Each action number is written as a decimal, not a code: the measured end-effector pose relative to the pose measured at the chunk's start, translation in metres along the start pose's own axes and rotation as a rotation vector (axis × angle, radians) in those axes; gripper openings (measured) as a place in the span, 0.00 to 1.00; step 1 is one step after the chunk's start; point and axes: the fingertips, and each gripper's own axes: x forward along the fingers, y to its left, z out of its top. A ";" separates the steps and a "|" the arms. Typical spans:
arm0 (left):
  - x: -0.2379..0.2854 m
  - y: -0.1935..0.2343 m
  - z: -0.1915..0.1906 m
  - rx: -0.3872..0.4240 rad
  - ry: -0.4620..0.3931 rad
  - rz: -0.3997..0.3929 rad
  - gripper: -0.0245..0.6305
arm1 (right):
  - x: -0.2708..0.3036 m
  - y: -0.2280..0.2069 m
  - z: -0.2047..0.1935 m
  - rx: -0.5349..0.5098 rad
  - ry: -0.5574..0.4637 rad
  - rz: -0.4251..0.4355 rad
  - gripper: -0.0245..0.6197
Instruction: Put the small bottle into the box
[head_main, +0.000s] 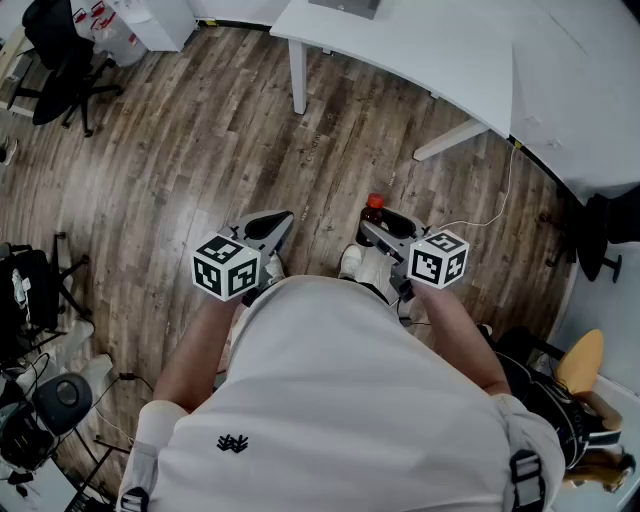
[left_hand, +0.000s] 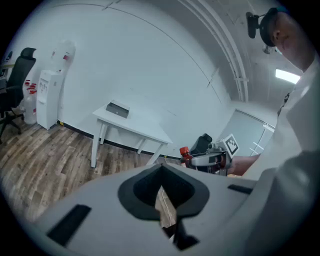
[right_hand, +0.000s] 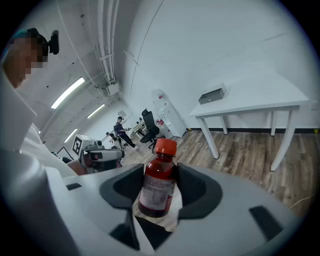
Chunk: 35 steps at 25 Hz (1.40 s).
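The small bottle (right_hand: 157, 182) holds red liquid, with an orange-red cap and a white label. It stands upright between the jaws of my right gripper (right_hand: 157, 196), which is shut on it. In the head view the bottle (head_main: 373, 208) pokes up at the tip of the right gripper (head_main: 385, 232), above the wooden floor. My left gripper (head_main: 268, 228) is held beside it, shut and empty, with only floor showing past its jaws (left_hand: 162, 200). A flat grey box (right_hand: 212, 94) lies on the white table (right_hand: 260, 97) some way ahead.
The white table (head_main: 420, 50) stands across the wooden floor in front of me. A black office chair (head_main: 60, 60) is at the far left and a water dispenser (left_hand: 49, 97) stands by the wall. A thin cable (head_main: 500, 200) runs over the floor on the right.
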 end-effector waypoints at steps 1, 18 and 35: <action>-0.007 0.008 0.000 0.002 0.003 0.001 0.05 | 0.007 0.005 0.000 0.000 0.000 -0.004 0.36; -0.021 0.069 0.021 0.017 0.056 -0.066 0.05 | 0.069 0.023 0.016 0.106 0.012 -0.036 0.36; 0.082 0.149 0.173 0.127 0.044 -0.047 0.05 | 0.165 -0.084 0.186 0.064 -0.005 -0.032 0.36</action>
